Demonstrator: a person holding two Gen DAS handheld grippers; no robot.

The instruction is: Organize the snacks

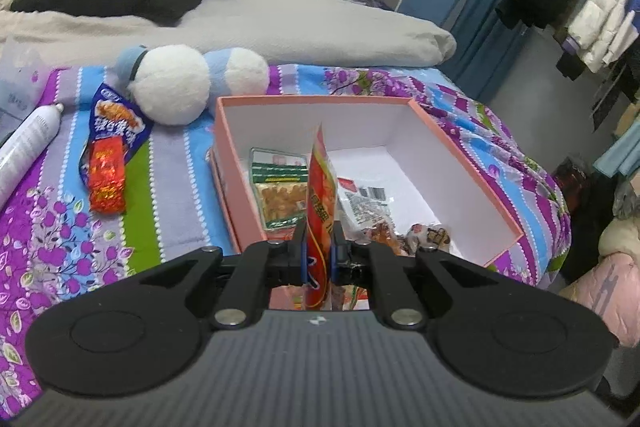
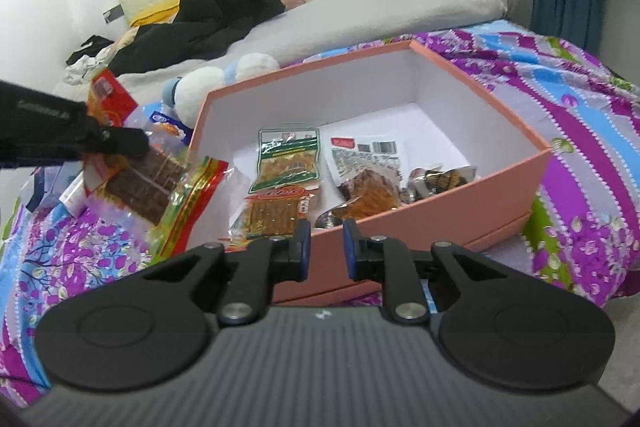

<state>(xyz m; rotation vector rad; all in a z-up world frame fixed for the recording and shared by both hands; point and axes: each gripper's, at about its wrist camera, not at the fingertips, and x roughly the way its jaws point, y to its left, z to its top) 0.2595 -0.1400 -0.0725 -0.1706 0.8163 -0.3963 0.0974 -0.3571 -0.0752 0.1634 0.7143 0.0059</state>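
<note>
My left gripper [image 1: 319,227] is shut on a red snack packet [image 1: 320,187], held edge-on over the near end of the open pink box [image 1: 460,163]. Seen from the right wrist, that left gripper [image 2: 132,143] grips the packet [image 2: 160,191], which shows a brown snack and a green-yellow edge, at the box's [image 2: 440,223] left wall. Inside lie a green packet [image 2: 290,159], an orange one [image 2: 276,215], a clear barcode packet [image 2: 364,163] and dark wrapped sweets [image 2: 440,179]. My right gripper [image 2: 326,227] is shut and holds nothing, at the box's near wall.
On the flowered bedspread left of the box lie a blue packet [image 1: 116,123] and a small red packet [image 1: 106,179]. A white spray can [image 1: 28,147] is at the far left. A blue-and-white plush toy [image 1: 176,83] sits behind them, a grey duvet [image 1: 280,23] beyond.
</note>
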